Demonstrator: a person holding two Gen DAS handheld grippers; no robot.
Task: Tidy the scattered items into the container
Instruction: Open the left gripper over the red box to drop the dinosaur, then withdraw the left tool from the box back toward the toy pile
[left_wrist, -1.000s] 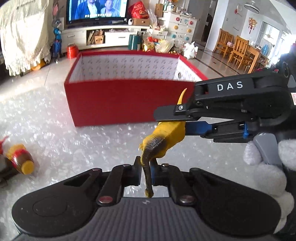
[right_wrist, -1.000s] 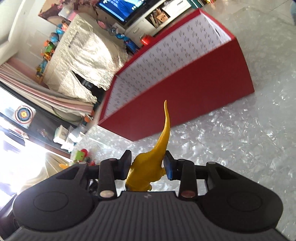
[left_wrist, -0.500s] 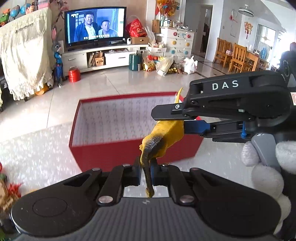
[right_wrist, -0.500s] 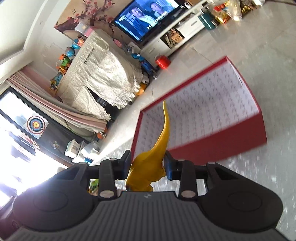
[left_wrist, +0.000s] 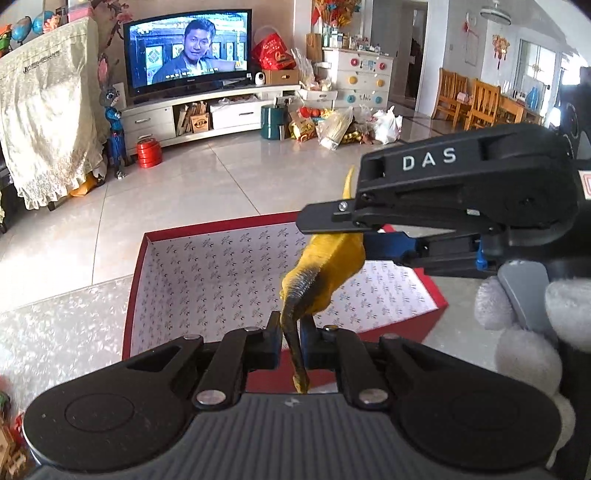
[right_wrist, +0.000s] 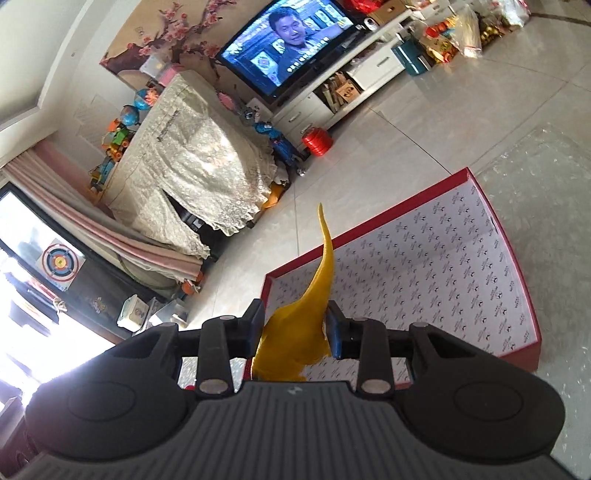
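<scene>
The yellow toy dinosaur (left_wrist: 327, 266) looks like hollow moulded plastic or rubber, so I judge it light and fairly stiff in the body, springier in its thin parts, smooth enough to twist in a pinch and not at all fragile. The thick trunk is the sound place to hold it; the slim dark neck or leg and the tapering tail (right_wrist: 325, 236) would likely bend or slide out. Going from the left, the left gripper (left_wrist: 290, 338) has its jaws drawn close together on that thin dark limb, which runs down between them to a yellow tip near the camera housing. Further right, the right gripper (left_wrist: 334, 221) comes in from the right side and pinches the fat yellow body between its blue-padded fingers (right_wrist: 337, 334); in its own view the jaws sit only as far apart as the body is wide, with the tail pointing up and away. So the toy hangs in the air, held by both tools at once, over the near part of the open red box (left_wrist: 135, 280), whose patterned white floor (right_wrist: 424, 280) shows nothing lying in the part that can be seen.
</scene>
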